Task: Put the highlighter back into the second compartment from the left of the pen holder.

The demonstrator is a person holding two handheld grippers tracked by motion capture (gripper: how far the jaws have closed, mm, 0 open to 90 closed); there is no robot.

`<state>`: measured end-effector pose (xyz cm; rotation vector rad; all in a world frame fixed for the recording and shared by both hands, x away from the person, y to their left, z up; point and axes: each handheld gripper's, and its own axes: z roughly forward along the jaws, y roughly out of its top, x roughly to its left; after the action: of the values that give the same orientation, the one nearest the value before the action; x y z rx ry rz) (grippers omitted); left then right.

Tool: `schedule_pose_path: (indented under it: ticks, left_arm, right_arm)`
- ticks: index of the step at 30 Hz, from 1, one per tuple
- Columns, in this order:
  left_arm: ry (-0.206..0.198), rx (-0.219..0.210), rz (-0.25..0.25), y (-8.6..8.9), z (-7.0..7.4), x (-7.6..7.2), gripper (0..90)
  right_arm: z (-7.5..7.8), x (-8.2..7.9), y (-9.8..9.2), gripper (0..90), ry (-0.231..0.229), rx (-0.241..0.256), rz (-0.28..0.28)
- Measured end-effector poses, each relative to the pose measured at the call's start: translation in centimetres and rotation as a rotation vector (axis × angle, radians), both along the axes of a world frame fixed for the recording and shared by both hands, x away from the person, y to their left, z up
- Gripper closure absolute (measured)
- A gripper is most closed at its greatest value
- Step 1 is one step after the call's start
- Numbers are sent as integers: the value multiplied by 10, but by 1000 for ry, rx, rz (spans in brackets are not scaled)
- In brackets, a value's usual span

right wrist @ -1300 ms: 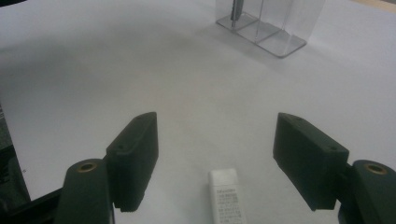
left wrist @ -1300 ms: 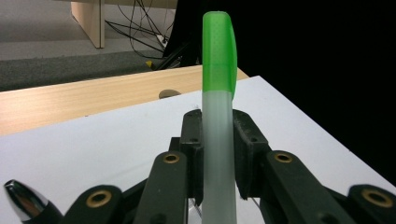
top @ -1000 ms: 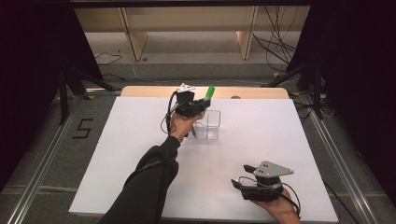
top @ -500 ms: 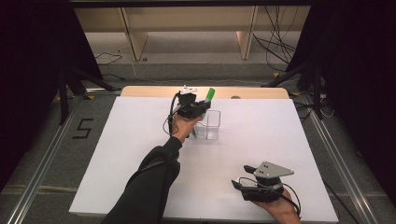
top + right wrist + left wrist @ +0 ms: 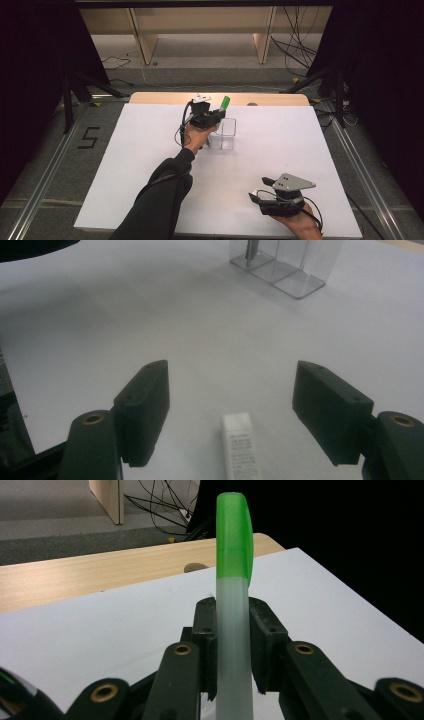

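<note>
The green-capped tube [image 5: 233, 630] is clamped upright in my left gripper [image 5: 212, 118] just beside the clear container [image 5: 223, 133] at the far end of the white table [image 5: 125, 165], not yet lowered in, while my right gripper [image 5: 240, 412], jaws spread wide, straddles the white eraser [image 5: 241, 445], which I judge goes next.

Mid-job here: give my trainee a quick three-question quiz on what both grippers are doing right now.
1. True or false: the left gripper is shut on the green-capped tube.
2. What lies between the open jaws of the right gripper? A) white labelled stick B) a spoon C) a coin
3. Fill in: the clear container stands on the white ____.

Key: 1 true; 2 A; 3 table.
</note>
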<state>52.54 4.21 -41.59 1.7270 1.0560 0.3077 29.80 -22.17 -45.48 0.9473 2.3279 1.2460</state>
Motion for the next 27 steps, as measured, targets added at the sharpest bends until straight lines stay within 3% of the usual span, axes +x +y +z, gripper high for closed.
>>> schedule_pose_path:
  ticks: [7,10,12,13,15,17,25,27]
  left_arm:
    - [6,-11,-10,1,3,1,744]
    - [29,-24,-27,3,8,1,679]
    - [38,-24,-48,5,12,0,572]
    - [48,-19,-50,6,15,-2,572]
    - [40,-6,-58,7,20,-6,433]
    - [37,-1,-60,10,25,-11,373]
    - [48,-16,-100,25,38,-31,270]
    - [70,-13,-124,33,38,-39,247]
  right_arm:
    - [0,0,-1,320,3,0,-4]
    - [0,0,-2,320,5,6,-5]
    - [-1,1,-3,320,7,4,-7]
    - [-1,1,-3,320,7,4,-7]
    - [-1,0,-3,320,9,5,-9]
    - [0,0,-3,319,8,2,-11]
    - [-1,2,-4,319,10,2,-19]
    - [-1,2,-4,319,14,1,-21]
